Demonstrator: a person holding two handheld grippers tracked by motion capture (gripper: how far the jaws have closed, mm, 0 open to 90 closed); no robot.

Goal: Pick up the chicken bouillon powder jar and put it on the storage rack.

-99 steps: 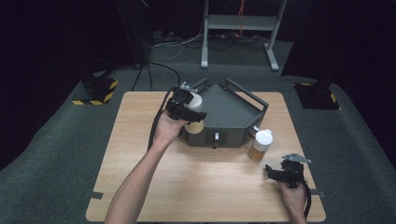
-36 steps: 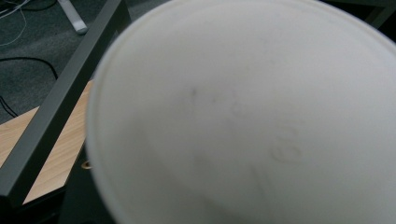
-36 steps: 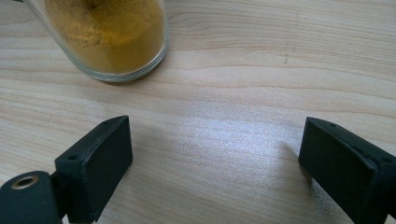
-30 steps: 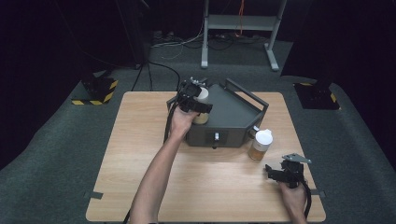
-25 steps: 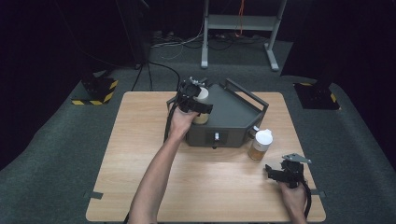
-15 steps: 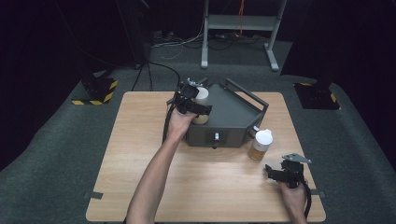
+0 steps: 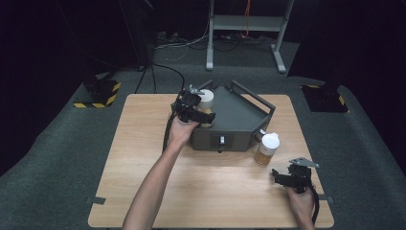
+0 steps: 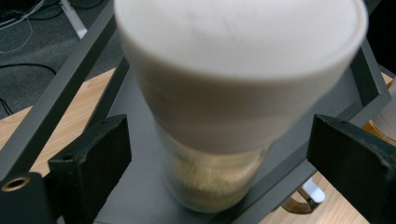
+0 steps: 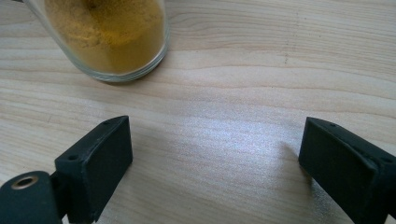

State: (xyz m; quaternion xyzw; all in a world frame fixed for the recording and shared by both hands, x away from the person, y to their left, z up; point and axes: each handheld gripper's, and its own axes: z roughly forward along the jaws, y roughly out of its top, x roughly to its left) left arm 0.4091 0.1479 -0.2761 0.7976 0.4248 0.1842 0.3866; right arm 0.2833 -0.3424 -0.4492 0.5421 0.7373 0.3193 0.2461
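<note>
Standing open around a white-lidded spice jar [image 8: 219, 116] in the grey tray [image 7: 239, 115], the left gripper [image 8: 219, 158] could tip it on retreat; right gripper [image 9: 215, 158] open, idle on the surface [image 7: 215, 187].

In the left gripper view the white-capped jar [image 8: 219, 107] is blurred, its cap cut off at twelve o'clock. In the right gripper view the spice jar [image 9: 109, 35] is cropped at eleven o'clock, lid unseen.
</note>
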